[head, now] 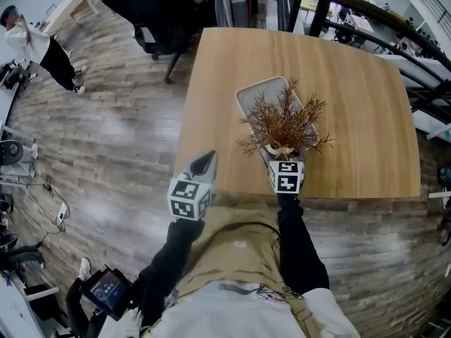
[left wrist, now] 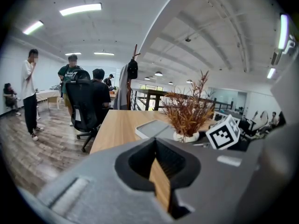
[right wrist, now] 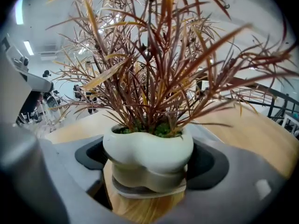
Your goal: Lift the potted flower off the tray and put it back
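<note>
Two grippers show in the head view, and only one is working. Left of centre, low in the frame, the left gripper (head: 204,165) hangs off the near edge of the surface (head: 352,83). Its jaws are drawn together with a bare sliver between them and hold nothing; it is best kept out there, clear of the branches. In the middle, the grey tray (head: 255,94) lies on the wood, with the potted flower (head: 283,120) at its near end. Just below, the right gripper (right wrist: 149,161) has its jaws clamped on either side of the white pot (right wrist: 147,143), under its bulging upper part. A thin grey edge shows right beneath the base, so it cannot be told whether the pot is clear of the tray. The lift probably wants to go straight up with the pot level, since the smooth, rounded sides could slip. The pot should then be set flat inside the tray's rim before the jaws part.
</note>
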Action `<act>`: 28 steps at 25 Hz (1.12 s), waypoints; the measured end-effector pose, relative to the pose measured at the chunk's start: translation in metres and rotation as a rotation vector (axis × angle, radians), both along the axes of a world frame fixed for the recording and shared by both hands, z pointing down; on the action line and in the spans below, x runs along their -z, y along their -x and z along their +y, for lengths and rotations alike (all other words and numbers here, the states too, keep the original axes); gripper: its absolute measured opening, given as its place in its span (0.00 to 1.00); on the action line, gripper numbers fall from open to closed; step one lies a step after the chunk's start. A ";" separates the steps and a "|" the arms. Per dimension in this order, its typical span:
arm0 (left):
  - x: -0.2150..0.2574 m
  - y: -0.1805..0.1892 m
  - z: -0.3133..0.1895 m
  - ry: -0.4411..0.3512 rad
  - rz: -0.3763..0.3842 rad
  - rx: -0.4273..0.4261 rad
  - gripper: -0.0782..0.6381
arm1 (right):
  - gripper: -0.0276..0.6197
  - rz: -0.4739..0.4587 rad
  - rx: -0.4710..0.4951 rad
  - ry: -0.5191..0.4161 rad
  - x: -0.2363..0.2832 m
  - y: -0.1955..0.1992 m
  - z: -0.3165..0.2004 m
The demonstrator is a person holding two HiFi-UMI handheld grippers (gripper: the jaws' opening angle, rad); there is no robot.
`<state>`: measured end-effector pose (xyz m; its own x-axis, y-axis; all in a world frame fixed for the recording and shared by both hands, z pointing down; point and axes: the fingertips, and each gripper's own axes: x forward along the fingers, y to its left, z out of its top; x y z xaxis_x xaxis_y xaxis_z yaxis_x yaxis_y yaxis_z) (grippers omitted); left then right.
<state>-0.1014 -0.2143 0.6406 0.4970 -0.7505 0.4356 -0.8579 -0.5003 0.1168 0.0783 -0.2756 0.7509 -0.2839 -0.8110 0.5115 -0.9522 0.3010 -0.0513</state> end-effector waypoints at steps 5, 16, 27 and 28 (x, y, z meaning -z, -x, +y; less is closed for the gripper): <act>-0.006 0.000 0.000 0.007 -0.006 0.002 0.11 | 0.82 -0.008 0.000 -0.019 -0.001 0.002 -0.011; -0.001 0.003 0.002 0.028 -0.014 0.007 0.11 | 0.83 0.008 -0.005 0.031 -0.009 0.002 -0.014; 0.065 0.010 0.017 0.044 0.006 -0.017 0.11 | 0.78 0.006 -0.002 0.079 0.050 0.012 0.047; 0.074 0.008 0.019 0.043 0.011 -0.023 0.11 | 0.75 -0.001 -0.009 0.075 0.062 0.012 0.055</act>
